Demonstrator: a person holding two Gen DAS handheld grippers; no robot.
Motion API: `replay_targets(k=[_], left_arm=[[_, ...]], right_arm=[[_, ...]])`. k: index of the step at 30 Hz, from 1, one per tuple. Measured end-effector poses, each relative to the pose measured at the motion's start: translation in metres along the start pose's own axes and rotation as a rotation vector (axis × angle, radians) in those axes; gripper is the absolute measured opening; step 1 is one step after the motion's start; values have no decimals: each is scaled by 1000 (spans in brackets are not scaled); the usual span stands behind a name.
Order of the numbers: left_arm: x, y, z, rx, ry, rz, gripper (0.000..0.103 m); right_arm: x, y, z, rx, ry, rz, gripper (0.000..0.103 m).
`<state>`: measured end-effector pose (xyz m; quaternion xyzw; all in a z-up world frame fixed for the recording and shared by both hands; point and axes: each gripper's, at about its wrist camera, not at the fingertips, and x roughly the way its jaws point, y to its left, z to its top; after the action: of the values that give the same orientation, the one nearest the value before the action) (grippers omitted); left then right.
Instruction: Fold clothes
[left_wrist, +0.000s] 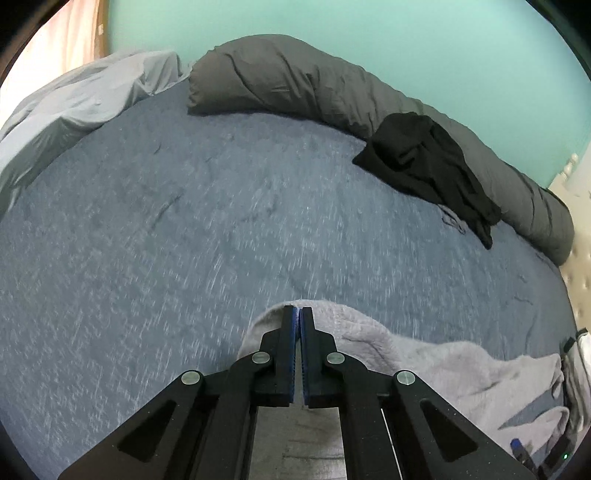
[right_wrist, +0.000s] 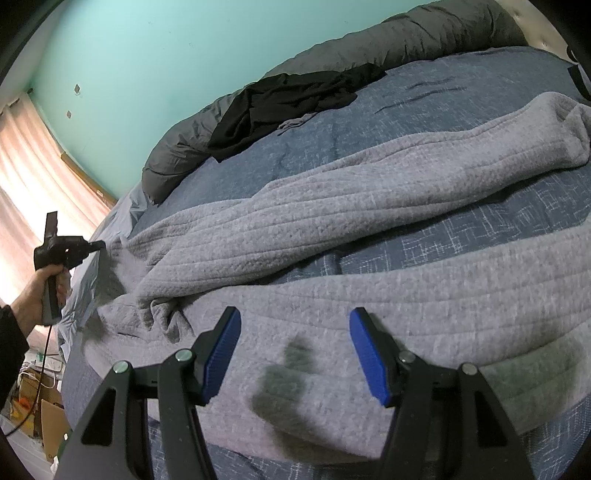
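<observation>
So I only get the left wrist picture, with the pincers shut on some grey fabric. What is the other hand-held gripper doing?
Observer: The right hand-held gripper is open above the grey garment, gripping nothing.
Operator: Is that grey thing big?
Observer: Yes, what looks like a long sleeve stretches across the bed.
Operator: Where does my one hold it?
Observer: The left hand-held gripper pinches the garment's edge at the curtain side of the bed.
</observation>
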<state>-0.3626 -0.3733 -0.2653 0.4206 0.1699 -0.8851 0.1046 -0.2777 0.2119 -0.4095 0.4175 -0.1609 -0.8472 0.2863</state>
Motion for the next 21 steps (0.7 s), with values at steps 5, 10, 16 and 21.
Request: replay_targets(k=[5, 10, 16, 21], left_arm=[[14, -3, 30, -36, -22, 22, 2], [40, -6, 47, -47, -21, 52, 2], [88, 1, 30, -91, 94, 82, 3], [63, 7, 7, -94, 52, 72, 15]], right_arm=[[1, -5, 1, 7, 4, -5, 62], [3, -6, 1, -7, 13, -7, 62], [7, -8, -1, -15, 21, -16, 62], [6, -5, -2, -24, 13, -20, 62]])
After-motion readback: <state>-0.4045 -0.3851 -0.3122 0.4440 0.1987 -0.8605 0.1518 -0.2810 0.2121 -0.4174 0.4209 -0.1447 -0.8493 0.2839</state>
